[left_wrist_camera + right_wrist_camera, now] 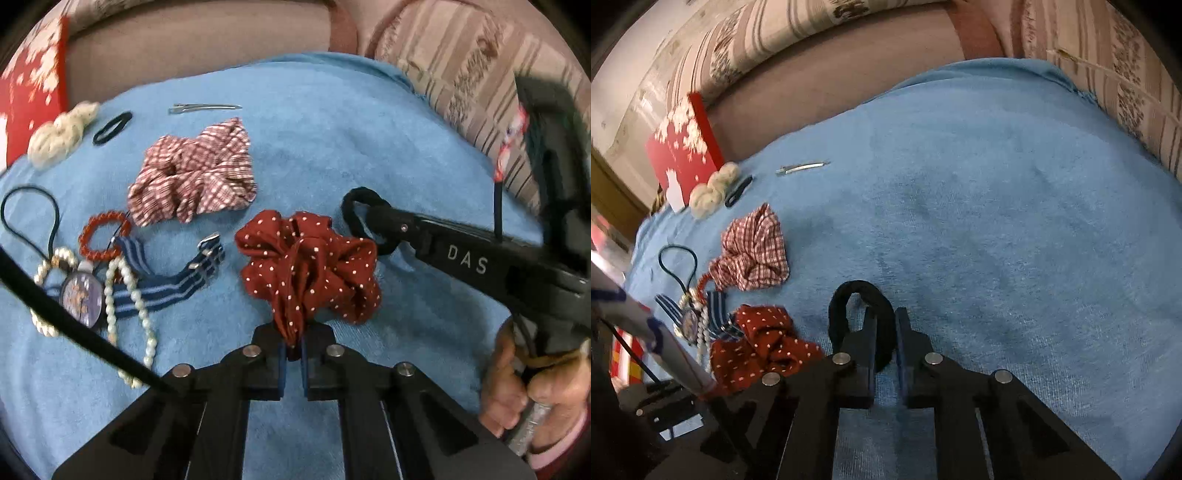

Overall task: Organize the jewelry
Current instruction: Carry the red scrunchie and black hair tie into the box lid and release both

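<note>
Jaws closed on dotted scrunchie; black band

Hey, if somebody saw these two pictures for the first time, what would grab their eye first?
Probably the dark red polka-dot scrunchie in the middle of the blue towel, its near edge pinched in the left gripper. Just to its right, the right gripper is closed on a black hair tie. At the towel's left edge sits a tangle of a watch, pearl strands and a red bead bracelet, with a checked scrunchie just behind it.
</note>
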Demonstrator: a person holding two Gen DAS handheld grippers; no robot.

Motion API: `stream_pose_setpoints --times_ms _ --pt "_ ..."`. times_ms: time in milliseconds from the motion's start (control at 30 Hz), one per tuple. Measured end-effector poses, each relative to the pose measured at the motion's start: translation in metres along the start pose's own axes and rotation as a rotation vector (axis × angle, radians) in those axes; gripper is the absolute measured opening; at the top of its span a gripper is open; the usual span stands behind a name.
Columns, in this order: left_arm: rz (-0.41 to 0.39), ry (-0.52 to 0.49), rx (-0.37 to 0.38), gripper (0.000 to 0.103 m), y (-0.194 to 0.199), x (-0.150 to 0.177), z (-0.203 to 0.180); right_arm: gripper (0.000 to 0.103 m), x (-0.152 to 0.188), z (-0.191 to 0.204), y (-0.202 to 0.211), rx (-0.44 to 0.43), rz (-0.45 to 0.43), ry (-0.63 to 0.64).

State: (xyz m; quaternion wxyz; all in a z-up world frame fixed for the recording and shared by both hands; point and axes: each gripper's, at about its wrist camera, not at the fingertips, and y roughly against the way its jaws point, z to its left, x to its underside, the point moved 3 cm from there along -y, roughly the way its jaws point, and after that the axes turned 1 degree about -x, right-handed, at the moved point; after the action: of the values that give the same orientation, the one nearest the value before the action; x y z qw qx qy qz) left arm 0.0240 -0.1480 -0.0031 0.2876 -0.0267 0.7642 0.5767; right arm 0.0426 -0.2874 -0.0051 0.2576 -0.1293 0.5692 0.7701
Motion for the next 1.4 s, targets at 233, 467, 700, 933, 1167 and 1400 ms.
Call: stream_pose_setpoints --times_ms 233,467,700,933,1167,1400 --pt "-0.085 0.087 0.0 0.005 0.054 0.022 0.038 0.008 -0.004 0.007 0.034 0.007 -0.101 0.005" --pt "-0.202 0.183 -0.078 0.005 0.115 0.042 0.104 0.008 0.016 0.028 0.038 0.026 -0.092 0.023" --pt "-0.27 0.332 -0.148 0.005 0.168 0.065 0.198 0.008 0.041 0.08 0.043 0.025 -0.088 0.073" --pt "-0.259 0.514 -0.273 0.005 0.194 0.086 0.302 0.008 0.064 0.188 0.031 -0.104 -0.021 0.204" --pt "-0.222 0.661 -0.336 0.006 0.211 0.12 0.38 0.008 0.076 0.317 -0.001 -0.234 0.066 0.339" --pt "-0.221 0.777 -0.387 0.006 0.216 0.144 0.437 0.008 0.089 0.414 -0.049 -0.235 0.126 0.485"
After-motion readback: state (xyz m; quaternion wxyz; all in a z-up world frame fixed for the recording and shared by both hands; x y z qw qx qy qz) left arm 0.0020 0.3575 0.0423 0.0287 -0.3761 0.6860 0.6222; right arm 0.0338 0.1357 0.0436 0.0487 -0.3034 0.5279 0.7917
